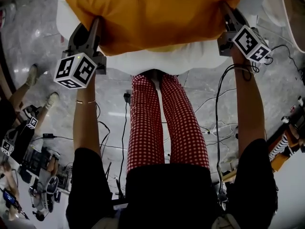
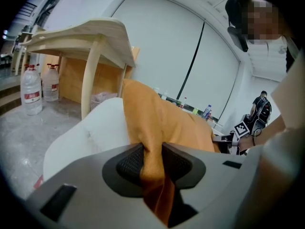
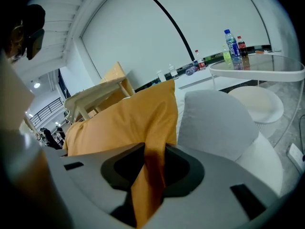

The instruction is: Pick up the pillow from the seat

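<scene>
Orange pillow (image 1: 152, 13) above white seat (image 1: 162, 62).
Long axis left-right; left claw (image 1: 97, 23) and right claw (image 1: 225, 7) clamp its ends.

No legible words or numbers.
Cubes on left gripper (image 1: 95, 25) and right gripper (image 1: 228, 11): black-and-white square marker patterns, no lettering.
Water jugs (image 2: 31, 92), far left: red labels, print unreadable.
Bottles (image 3: 231, 44), far right table: labels unreadable.

Black short-sleeved top (image 1: 167, 197), red-checked trousers (image 1: 164, 123), thin bracelet (image 1: 85, 101); left gripper (image 1: 94, 25) and right gripper (image 1: 227, 12) grey with black-and-white marker cubes (image 1: 75, 70).
</scene>
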### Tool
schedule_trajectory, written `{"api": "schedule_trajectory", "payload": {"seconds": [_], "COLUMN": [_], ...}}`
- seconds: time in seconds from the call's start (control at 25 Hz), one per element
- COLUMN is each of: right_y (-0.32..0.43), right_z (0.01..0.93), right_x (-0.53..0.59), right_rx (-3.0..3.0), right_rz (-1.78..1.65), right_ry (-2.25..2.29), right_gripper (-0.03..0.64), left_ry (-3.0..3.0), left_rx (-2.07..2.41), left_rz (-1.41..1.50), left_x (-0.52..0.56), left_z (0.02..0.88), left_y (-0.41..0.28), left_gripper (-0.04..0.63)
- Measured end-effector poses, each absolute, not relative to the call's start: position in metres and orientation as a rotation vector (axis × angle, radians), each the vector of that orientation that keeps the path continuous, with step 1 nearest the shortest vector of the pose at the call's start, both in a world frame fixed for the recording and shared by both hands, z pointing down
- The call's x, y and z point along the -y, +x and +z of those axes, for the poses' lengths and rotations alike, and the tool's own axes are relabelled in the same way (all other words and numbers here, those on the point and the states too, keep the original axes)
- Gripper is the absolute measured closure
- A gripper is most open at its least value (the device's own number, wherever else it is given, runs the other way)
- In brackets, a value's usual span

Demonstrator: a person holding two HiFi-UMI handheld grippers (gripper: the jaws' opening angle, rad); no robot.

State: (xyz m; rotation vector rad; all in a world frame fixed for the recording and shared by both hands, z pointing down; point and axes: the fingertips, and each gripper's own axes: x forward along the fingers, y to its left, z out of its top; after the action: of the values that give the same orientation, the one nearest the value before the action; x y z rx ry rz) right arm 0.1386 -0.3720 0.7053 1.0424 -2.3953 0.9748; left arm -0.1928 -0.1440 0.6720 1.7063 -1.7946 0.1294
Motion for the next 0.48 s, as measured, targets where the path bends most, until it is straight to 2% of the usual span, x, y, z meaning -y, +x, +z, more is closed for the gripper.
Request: {"api": "schedule_trajectory", "payload": {"seconds": [0.48], "right_y": [0.144], "right_z": [0.661], "right_x": [0.342], "right_rx": [2.453], "right_rz": [0.938], "right_ry": [1.045], "right_gripper": [0.489], "left_ry": [1.71], "left_rx": [1.811], "left_rz": [0.111], "left_x": [0.12], "left_z": [0.648], "left_y": [-0.194], "left_gripper": [0.472]}}
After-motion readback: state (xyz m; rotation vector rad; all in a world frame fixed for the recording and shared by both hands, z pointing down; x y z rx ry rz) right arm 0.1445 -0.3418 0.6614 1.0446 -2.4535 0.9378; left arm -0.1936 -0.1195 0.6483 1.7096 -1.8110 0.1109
